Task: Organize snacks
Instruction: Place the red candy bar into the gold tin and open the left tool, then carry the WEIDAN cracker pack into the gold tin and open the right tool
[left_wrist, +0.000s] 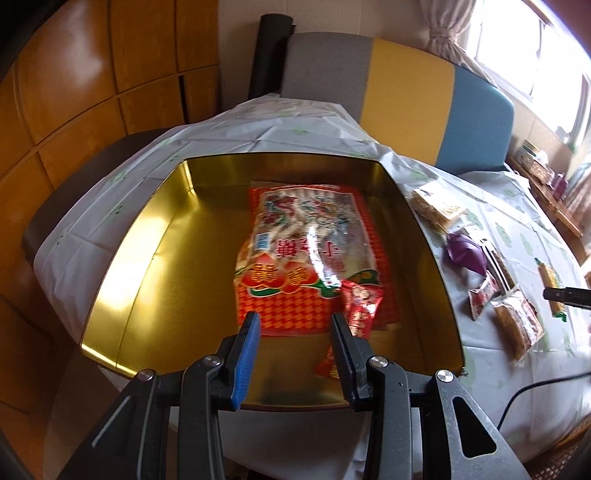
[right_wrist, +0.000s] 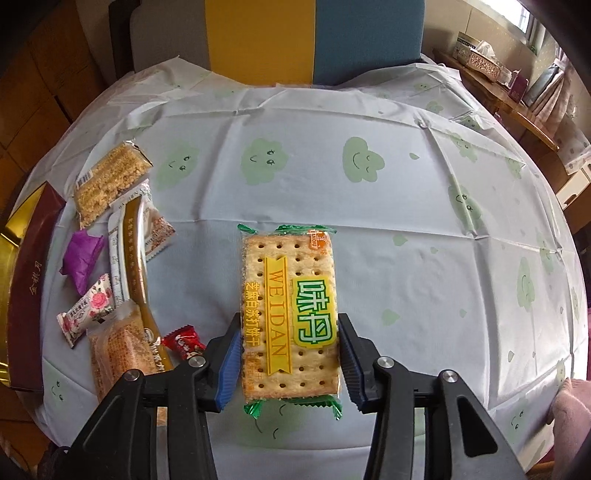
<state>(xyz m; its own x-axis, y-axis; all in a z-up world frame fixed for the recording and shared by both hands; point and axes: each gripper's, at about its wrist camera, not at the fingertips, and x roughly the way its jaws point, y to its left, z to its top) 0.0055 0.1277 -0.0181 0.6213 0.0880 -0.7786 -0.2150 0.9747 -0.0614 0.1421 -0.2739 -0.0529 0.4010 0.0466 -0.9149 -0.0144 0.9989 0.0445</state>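
Filling mid-table, gold tin (left_wrist: 140, 266) holds a blurred red snack bag (left_wrist: 306, 251) under the empty, parted left gripper (left_wrist: 295, 325), while right gripper (right_wrist: 290, 345) clamps cracker pack (right_wrist: 290, 317), tin edge cropped.

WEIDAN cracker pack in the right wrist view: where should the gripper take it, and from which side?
Across its two long edges, near the end closest to the camera, coming from that near end. The WEIDAN cracker pack lies flat, lengthwise along the right gripper, and its narrow width already fits between the fingers.
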